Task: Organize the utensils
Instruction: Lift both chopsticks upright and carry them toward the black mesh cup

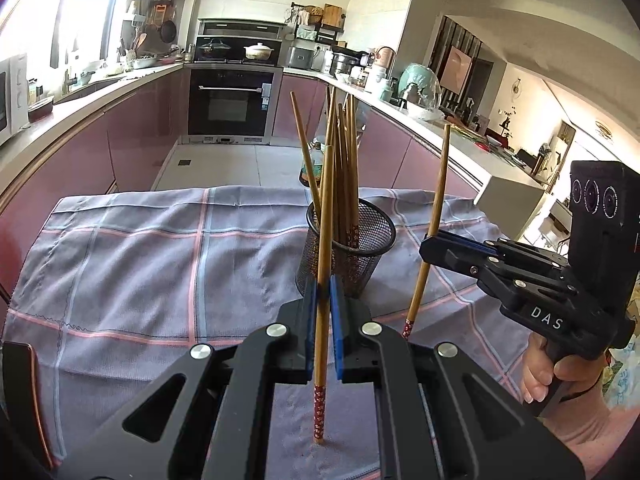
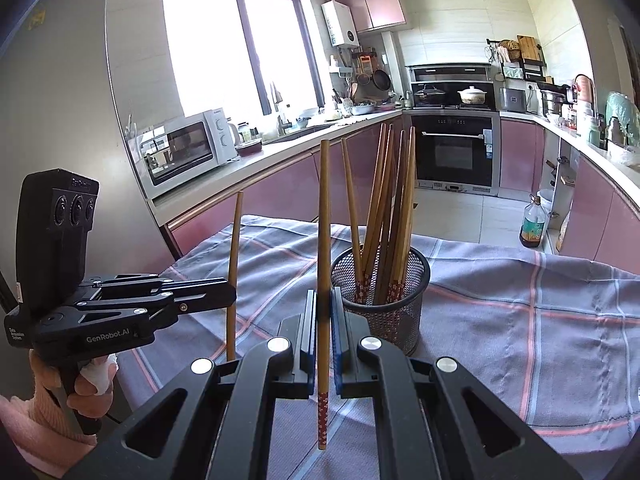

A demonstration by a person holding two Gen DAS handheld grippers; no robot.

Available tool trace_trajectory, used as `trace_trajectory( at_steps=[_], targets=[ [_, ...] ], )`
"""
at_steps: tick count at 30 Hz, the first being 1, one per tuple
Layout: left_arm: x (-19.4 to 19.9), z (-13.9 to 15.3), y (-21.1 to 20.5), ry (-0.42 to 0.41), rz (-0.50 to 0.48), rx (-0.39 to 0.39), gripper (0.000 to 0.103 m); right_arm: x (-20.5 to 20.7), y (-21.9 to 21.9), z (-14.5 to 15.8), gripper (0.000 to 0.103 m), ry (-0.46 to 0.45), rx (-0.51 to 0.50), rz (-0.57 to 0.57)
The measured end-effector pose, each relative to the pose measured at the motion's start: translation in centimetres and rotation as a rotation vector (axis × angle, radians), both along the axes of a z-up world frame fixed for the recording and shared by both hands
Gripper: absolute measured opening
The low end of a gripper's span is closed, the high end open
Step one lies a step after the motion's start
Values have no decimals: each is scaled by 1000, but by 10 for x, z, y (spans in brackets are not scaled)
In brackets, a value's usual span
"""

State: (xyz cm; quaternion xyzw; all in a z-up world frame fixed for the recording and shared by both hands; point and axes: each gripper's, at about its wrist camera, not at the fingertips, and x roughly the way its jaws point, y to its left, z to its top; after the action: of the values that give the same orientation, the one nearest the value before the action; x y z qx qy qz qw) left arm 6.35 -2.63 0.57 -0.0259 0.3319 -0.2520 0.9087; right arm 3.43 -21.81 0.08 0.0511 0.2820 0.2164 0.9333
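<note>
A: Where's the mesh holder?
B: Mid-frame, just beyond both grippers. The left gripper clamps one upright chopstick; the right gripper clamps another chopstick, also upright.
A: Which is nearer?
B: About equal, I'd judge.
A: Writing?
B: "DAS", "GenRobot.AI".

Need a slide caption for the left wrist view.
Left claw grips one upright chopstick before the mesh cup; right claw holds another.

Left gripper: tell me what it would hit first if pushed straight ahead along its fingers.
Most likely the mesh holder, directly ahead of the left gripper on the checked cloth. The chopstick it clamps would probably touch the holder's near wall first, though depth is hard to judge.
</note>
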Motion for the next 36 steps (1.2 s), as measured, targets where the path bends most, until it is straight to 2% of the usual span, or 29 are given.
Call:
trace_trajectory(
  at_steps=[19,28,29,33,36],
  targets=[
    [-1,13,-9,-34,-22,-7,4,-1,-5,7,5,-23,1,-12],
    [19,-12,-18,34,-15,40,5,0,-6,3,5,-6,4,-14],
    [22,-16,-19,42,-14,50,5,1,-6,2,5,-4,4,-14],
    [37,-38,-29,77,-8,101,18,2,-7,1,5,3,4,-12],
    [53,-54,-37,102,3,150,23,3,-6,-1,5,8,2,-10]
  ],
)
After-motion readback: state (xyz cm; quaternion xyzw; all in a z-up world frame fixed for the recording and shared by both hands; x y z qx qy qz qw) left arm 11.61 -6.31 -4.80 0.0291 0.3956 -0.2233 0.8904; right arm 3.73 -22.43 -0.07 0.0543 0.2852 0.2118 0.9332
